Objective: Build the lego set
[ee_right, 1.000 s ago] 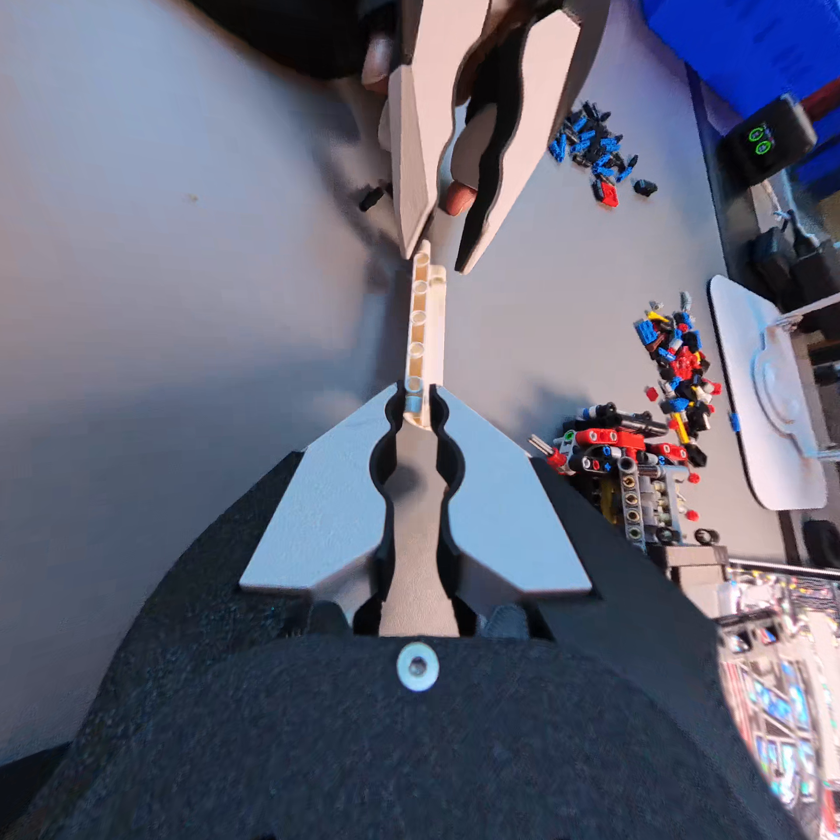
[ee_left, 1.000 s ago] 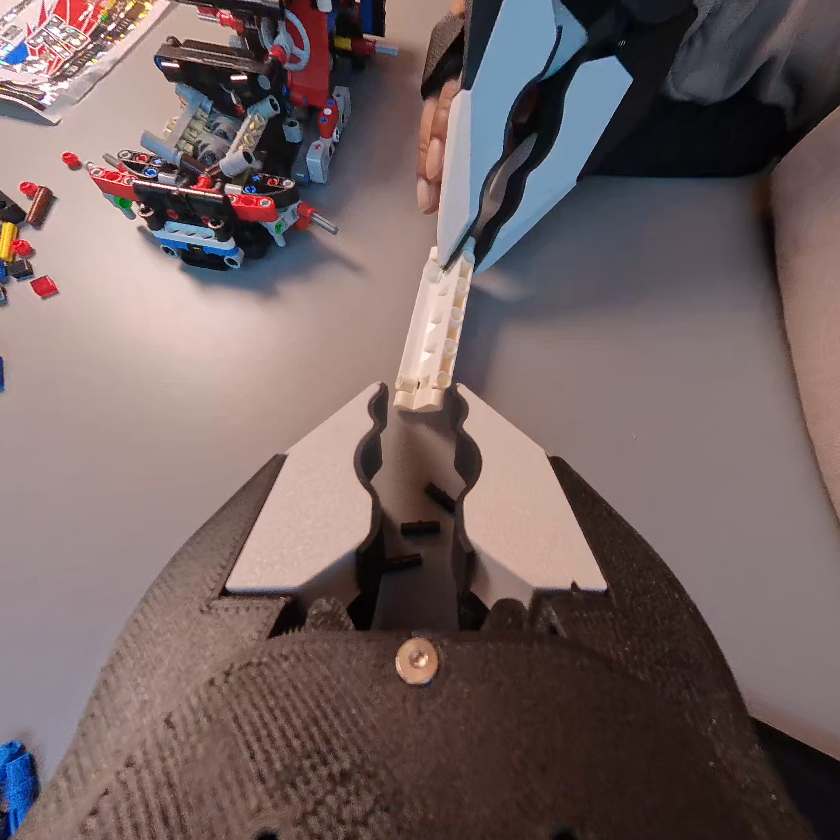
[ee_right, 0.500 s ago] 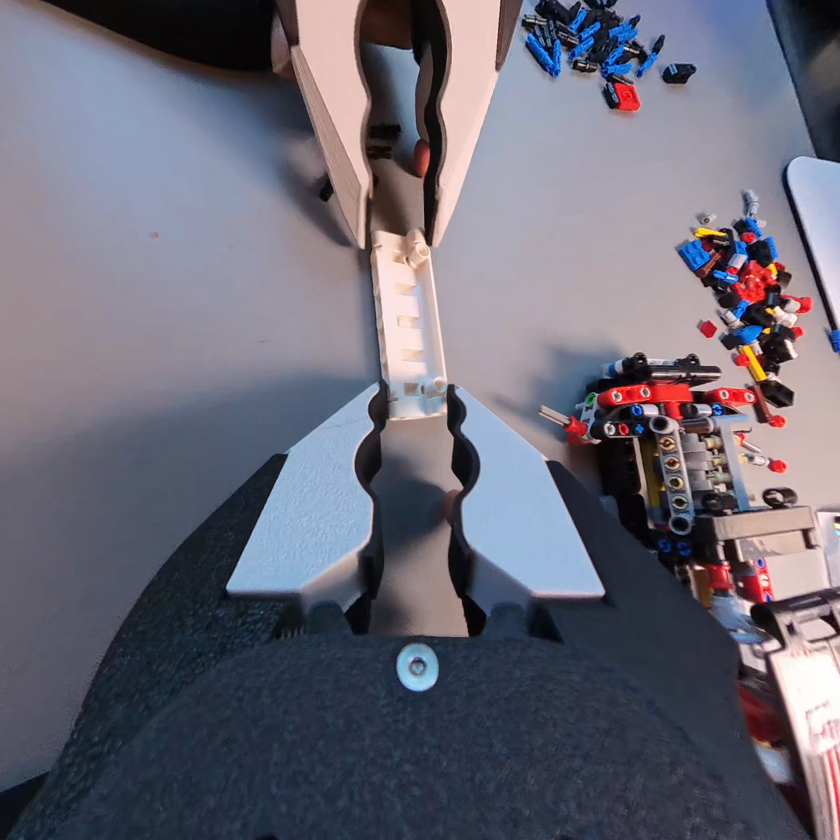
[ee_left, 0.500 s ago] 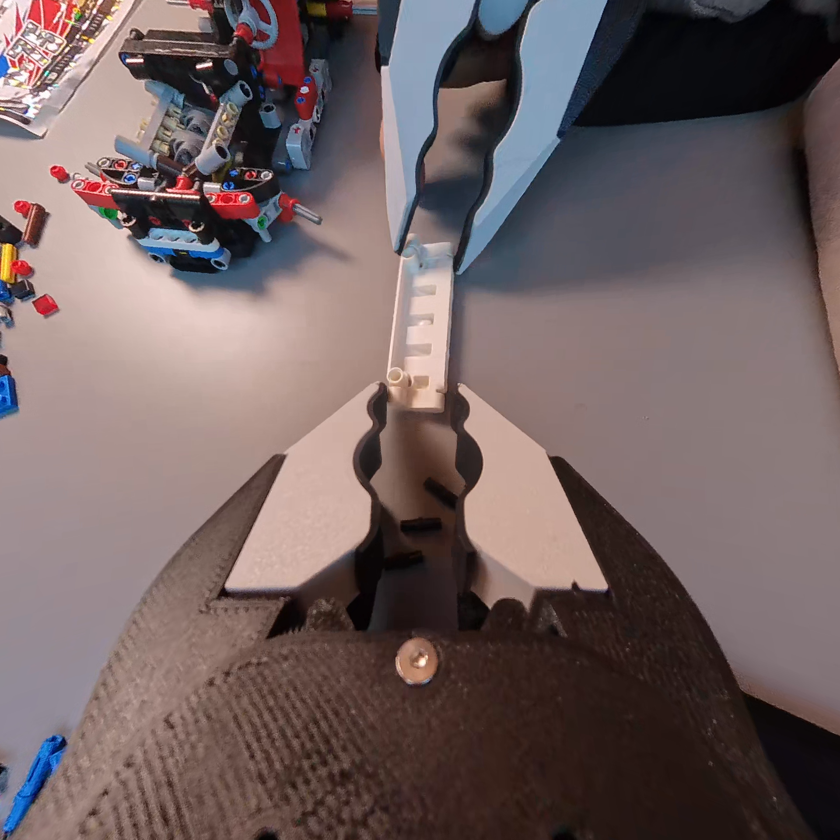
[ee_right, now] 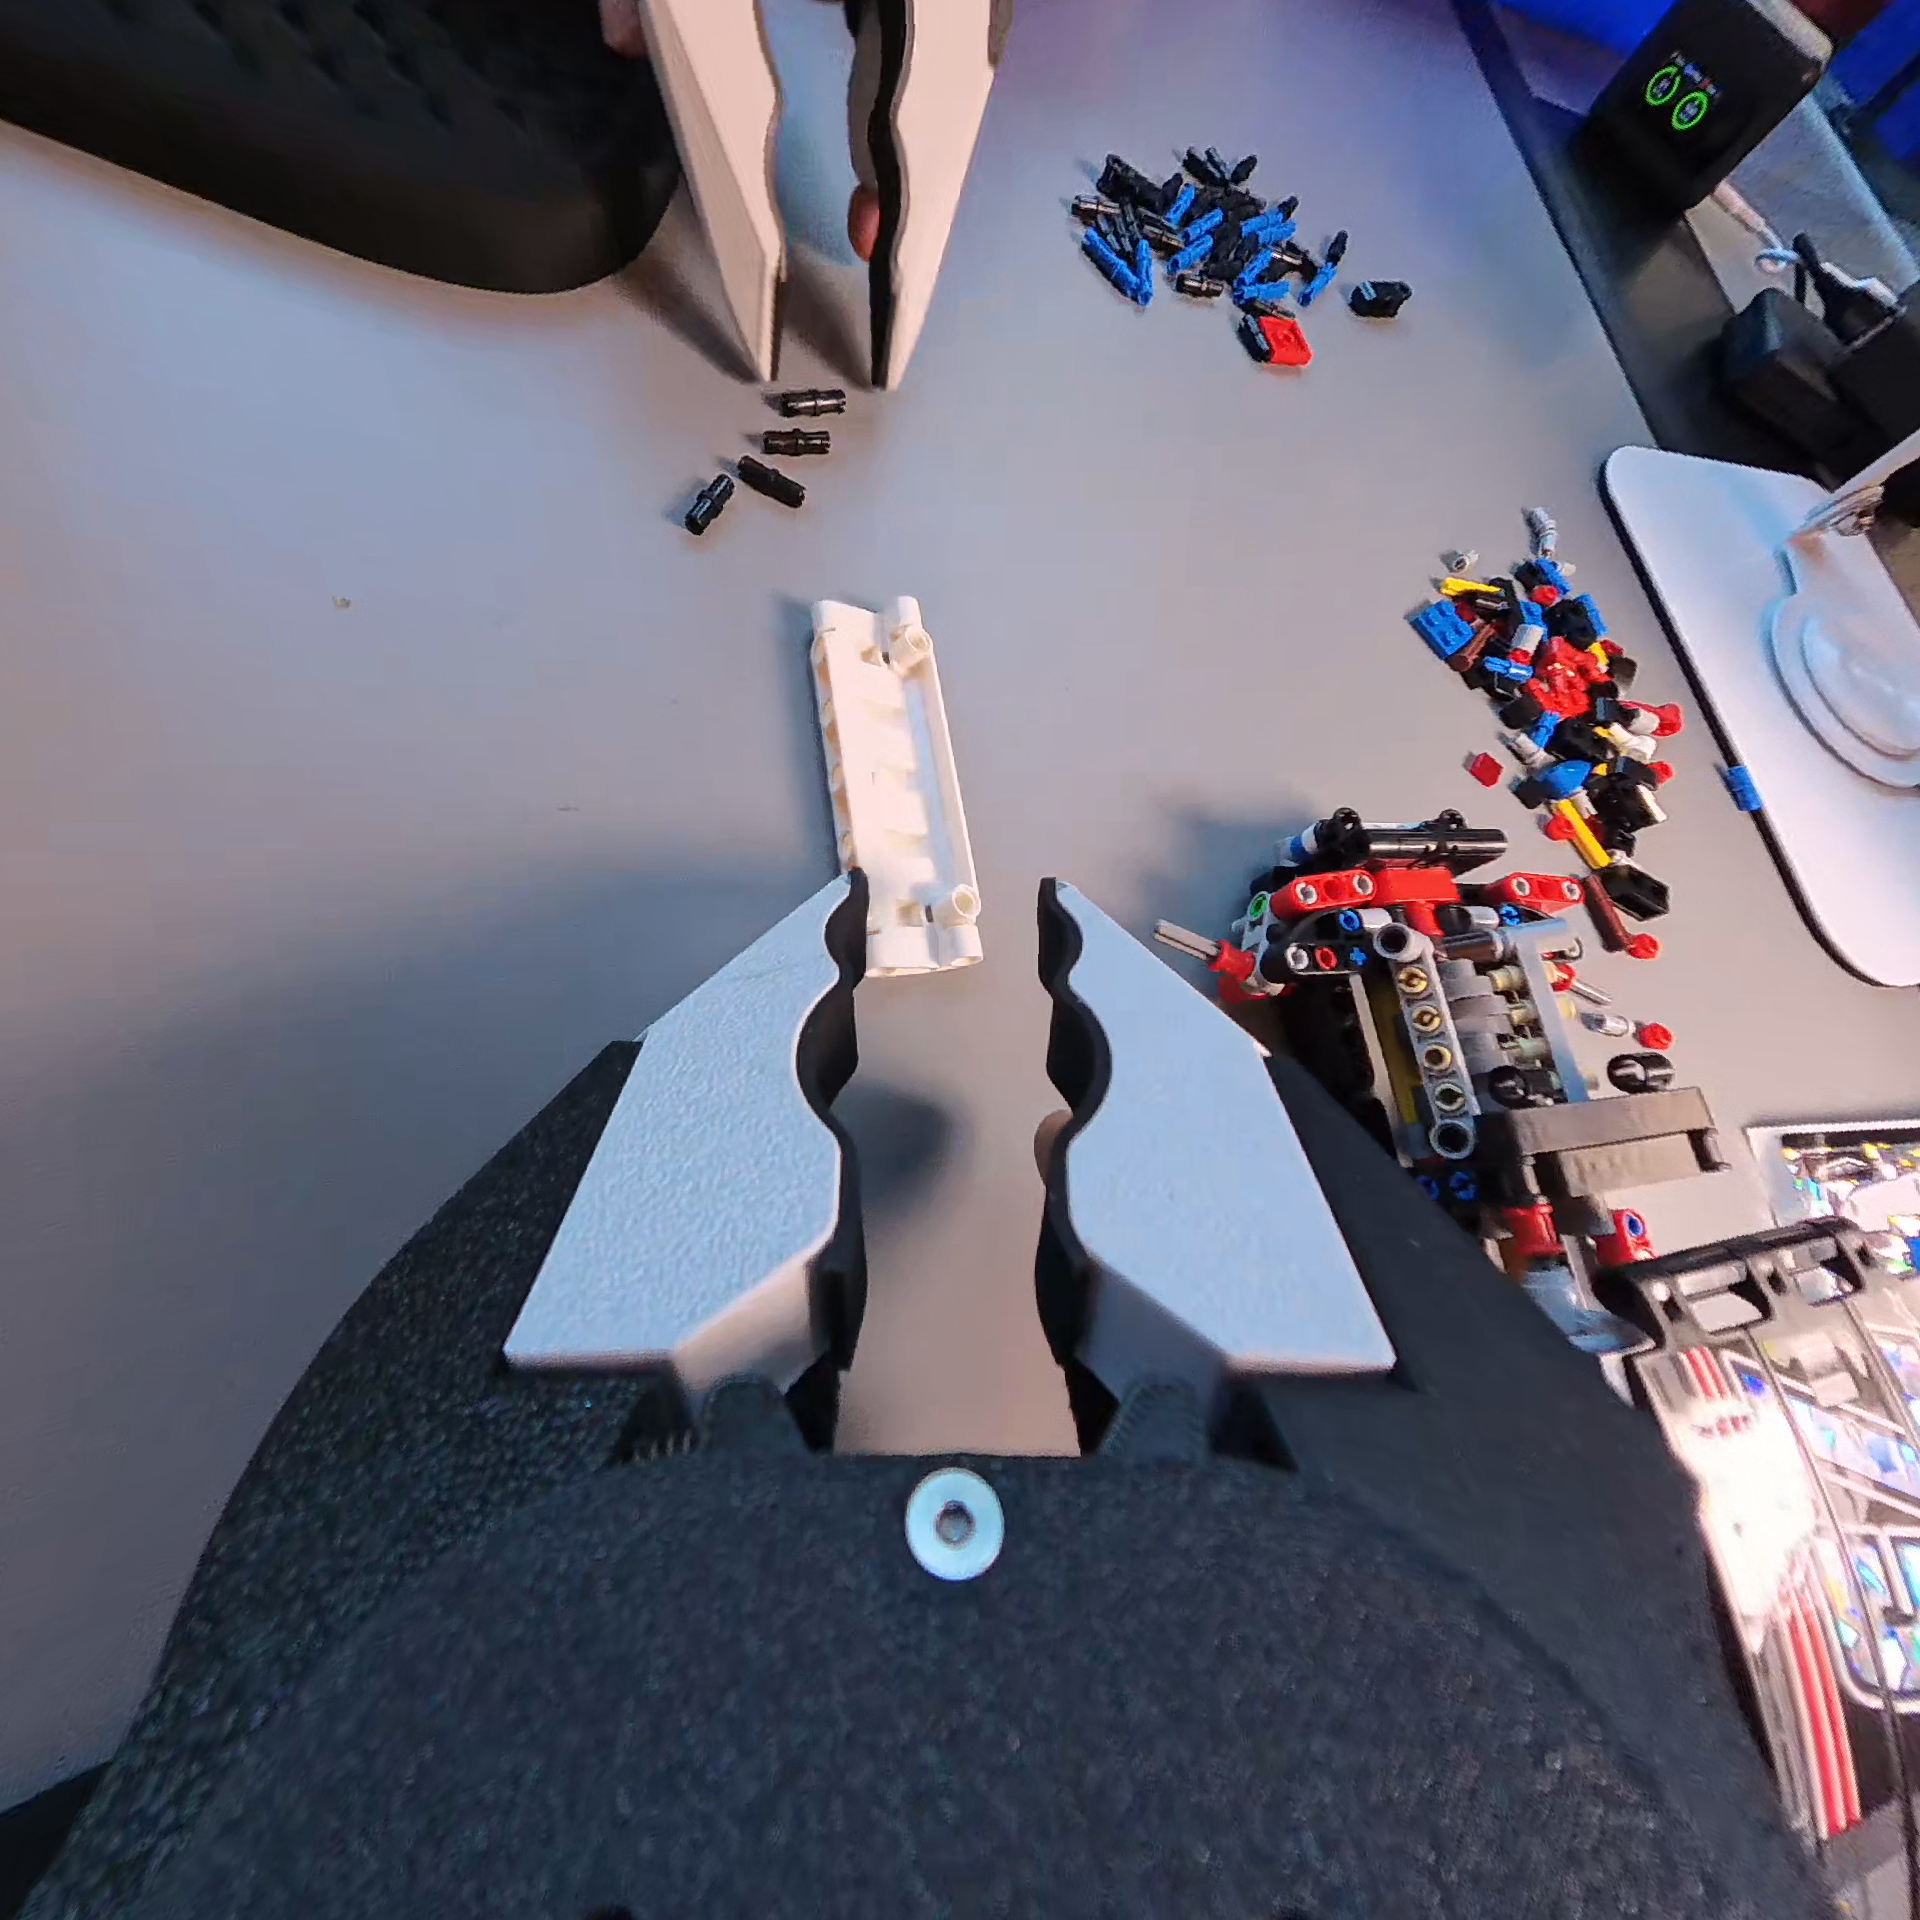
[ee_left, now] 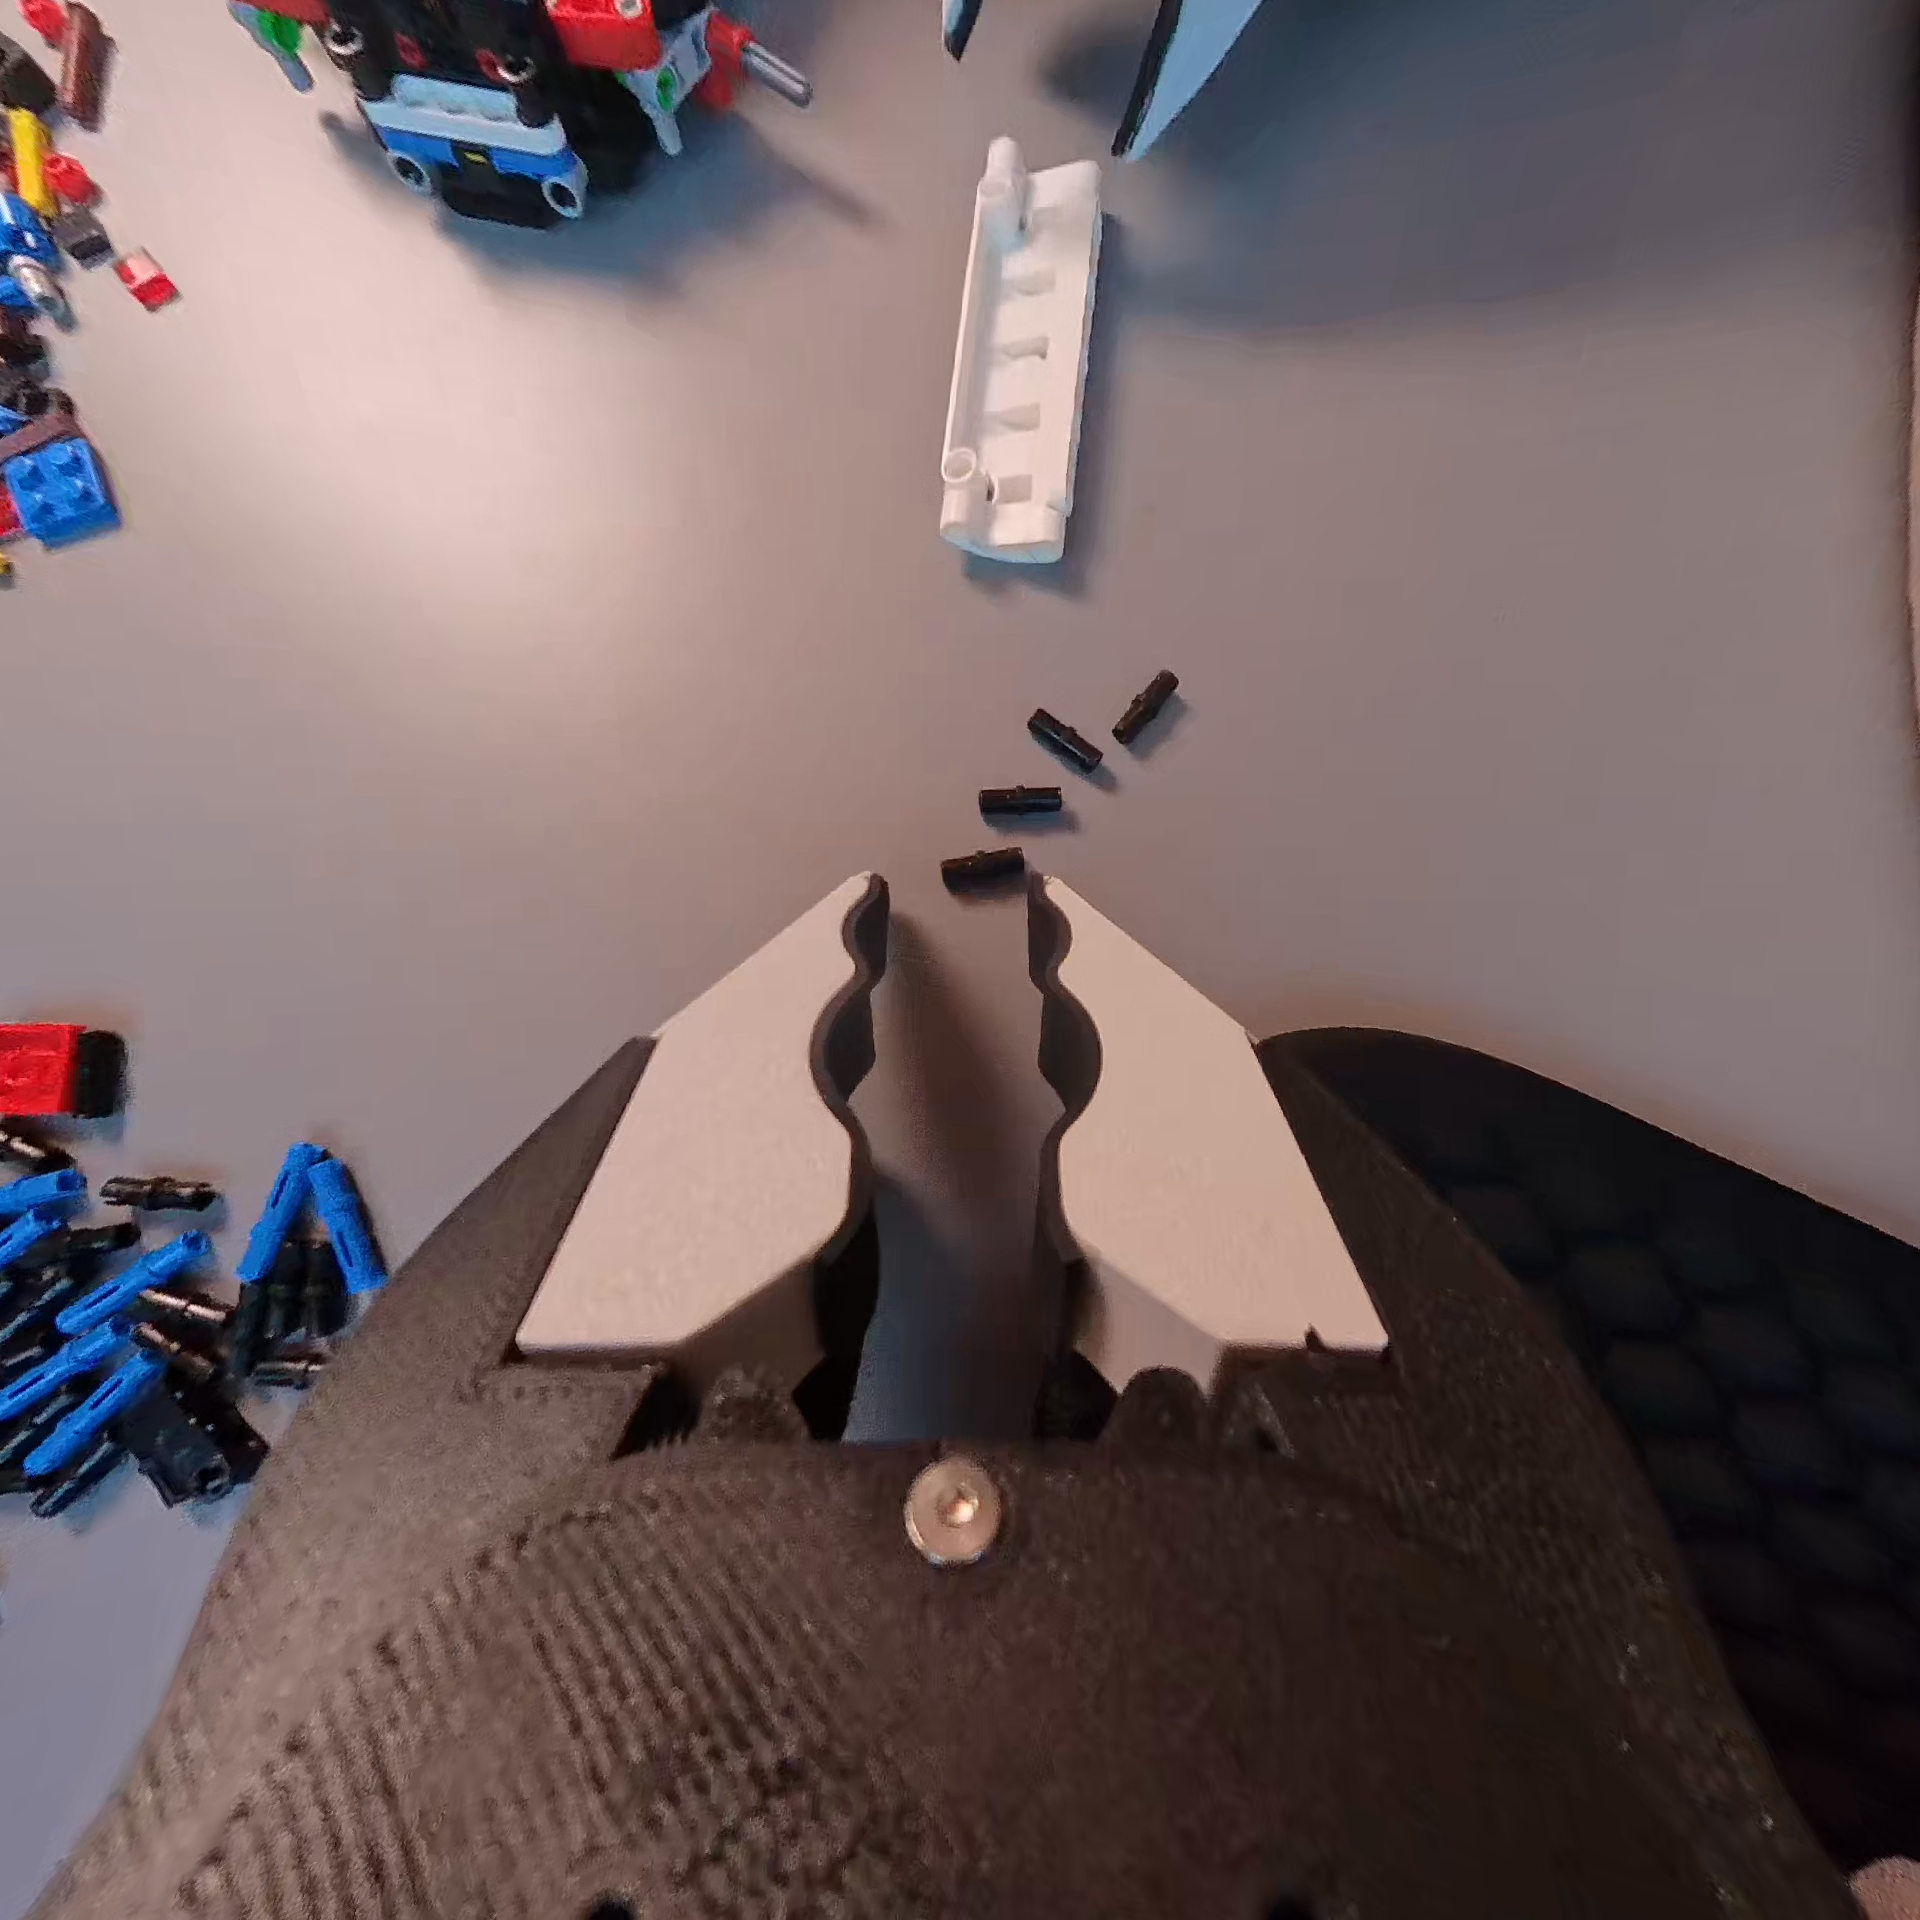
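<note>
A long white Lego panel (ee_left: 1023, 353) lies flat on the grey table, held by neither gripper. My left gripper (ee_left: 961, 894) is open and empty, its tips just short of the nearest of several loose black pins (ee_left: 982, 871). My right gripper (ee_right: 951, 894) is open and empty. The panel's (ee_right: 894, 779) near end lies between its fingertips, close to the left finger. The partly built red, black and grey model (ee_right: 1434, 997) stands to the right of it. In the right wrist view the left gripper (ee_right: 826, 374) hangs over the black pins (ee_right: 797, 443).
A pile of blue and black pins (ee_right: 1205, 234) and a mixed pile of small pieces (ee_right: 1558, 707) lie on the table. A white stand base (ee_right: 1766, 675), a black device (ee_right: 1704, 94), a printed sheet (ee_right: 1849, 1351) and a black pad (ee_right: 312, 135) are around the edges. Tip to tip, the grippers are about 15 centimetres apart.
Both grippers held the white panel between them; both have let go and drawn back. The panel now lies on the table. My left gripper has pulled back to the black pins.
</note>
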